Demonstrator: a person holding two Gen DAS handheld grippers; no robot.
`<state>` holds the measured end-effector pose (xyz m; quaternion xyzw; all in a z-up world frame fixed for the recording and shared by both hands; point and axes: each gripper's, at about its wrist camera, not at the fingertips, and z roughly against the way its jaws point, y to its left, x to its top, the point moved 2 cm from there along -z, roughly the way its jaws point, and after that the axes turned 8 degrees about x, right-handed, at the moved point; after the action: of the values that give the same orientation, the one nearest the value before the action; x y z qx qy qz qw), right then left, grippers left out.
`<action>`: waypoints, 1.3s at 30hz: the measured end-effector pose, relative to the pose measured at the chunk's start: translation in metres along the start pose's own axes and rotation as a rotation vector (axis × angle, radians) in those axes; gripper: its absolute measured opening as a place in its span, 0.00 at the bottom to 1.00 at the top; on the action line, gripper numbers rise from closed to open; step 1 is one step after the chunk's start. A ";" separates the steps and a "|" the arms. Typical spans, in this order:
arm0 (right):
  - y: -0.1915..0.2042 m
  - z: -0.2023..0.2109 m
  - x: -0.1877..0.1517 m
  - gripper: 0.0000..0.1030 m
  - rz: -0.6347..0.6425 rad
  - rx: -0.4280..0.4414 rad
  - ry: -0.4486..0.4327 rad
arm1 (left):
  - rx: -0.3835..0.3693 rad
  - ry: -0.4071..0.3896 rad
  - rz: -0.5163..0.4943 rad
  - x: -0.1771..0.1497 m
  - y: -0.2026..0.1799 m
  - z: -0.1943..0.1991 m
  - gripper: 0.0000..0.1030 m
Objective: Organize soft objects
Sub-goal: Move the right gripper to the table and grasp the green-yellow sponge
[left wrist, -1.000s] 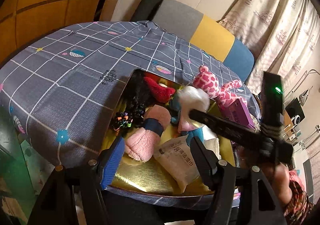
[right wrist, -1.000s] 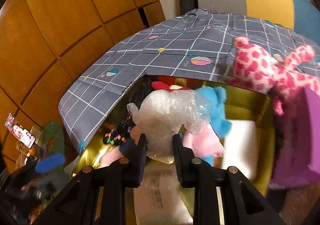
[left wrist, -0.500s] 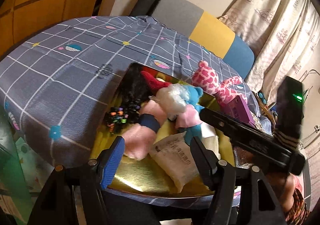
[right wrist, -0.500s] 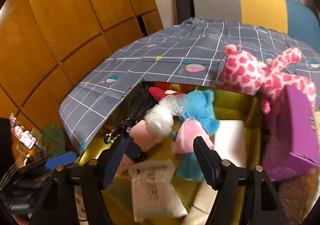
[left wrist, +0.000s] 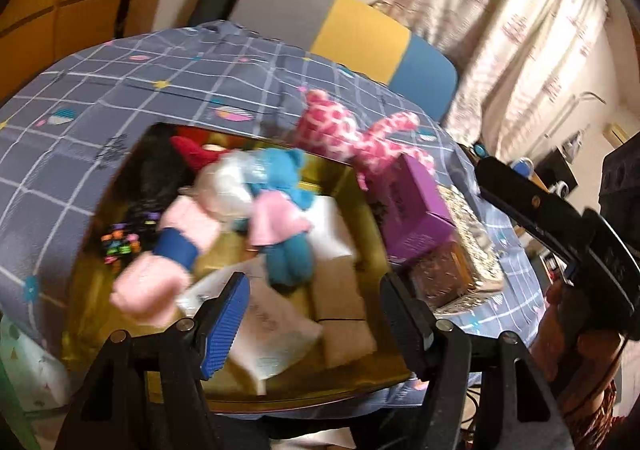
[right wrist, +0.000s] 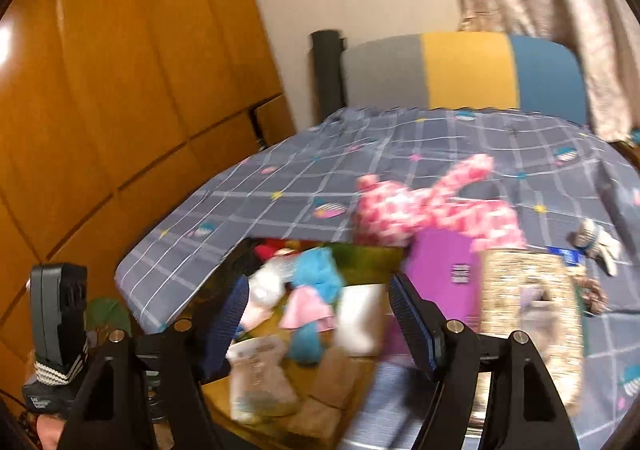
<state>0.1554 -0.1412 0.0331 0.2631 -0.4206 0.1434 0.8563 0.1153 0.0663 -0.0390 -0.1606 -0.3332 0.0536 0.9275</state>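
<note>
A gold tray [left wrist: 344,382] on the checked cloth holds soft items: a clear plastic-wrapped white bundle [left wrist: 226,189], a blue and pink plush toy [left wrist: 280,209], a fluffy pink piece with a blue band [left wrist: 168,250], a wipes packet [left wrist: 272,326] and a white block [left wrist: 332,230]. The tray also shows in the right wrist view [right wrist: 312,390]. A pink spotted plush [left wrist: 352,133] lies on the cloth behind the tray. My left gripper [left wrist: 316,322] is open and empty above the tray's near edge. My right gripper [right wrist: 320,322] is open and empty, pulled back above the tray.
A purple box [left wrist: 416,205] and a glittery box [right wrist: 528,314] stand right of the tray. A small white plush [right wrist: 600,242] lies further right on the cloth. A grey, yellow and blue chair back [right wrist: 460,69] stands behind the table. Wooden panels [right wrist: 120,89] are at left.
My right gripper opened, let go of the plastic-wrapped white bundle into the tray, then drew back and up to the right. My left gripper shifted right.
</note>
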 end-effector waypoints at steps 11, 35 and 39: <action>-0.144 0.080 -0.006 0.76 -0.203 -0.284 -0.093 | -0.102 0.022 -0.128 -0.003 -0.067 -0.010 0.66; -0.317 0.053 -0.107 0.77 -1.016 0.137 0.220 | -0.113 0.083 -0.213 -0.016 -0.122 -0.027 0.66; -0.321 0.025 -0.113 0.76 -1.159 0.236 0.184 | -0.129 0.088 -0.240 -0.018 -0.133 -0.027 0.66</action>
<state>0.2209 -0.4212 -0.1506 0.5295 -0.1138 -0.2791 0.7930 0.1176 -0.0700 -0.0251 -0.1812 -0.3118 -0.0862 0.9287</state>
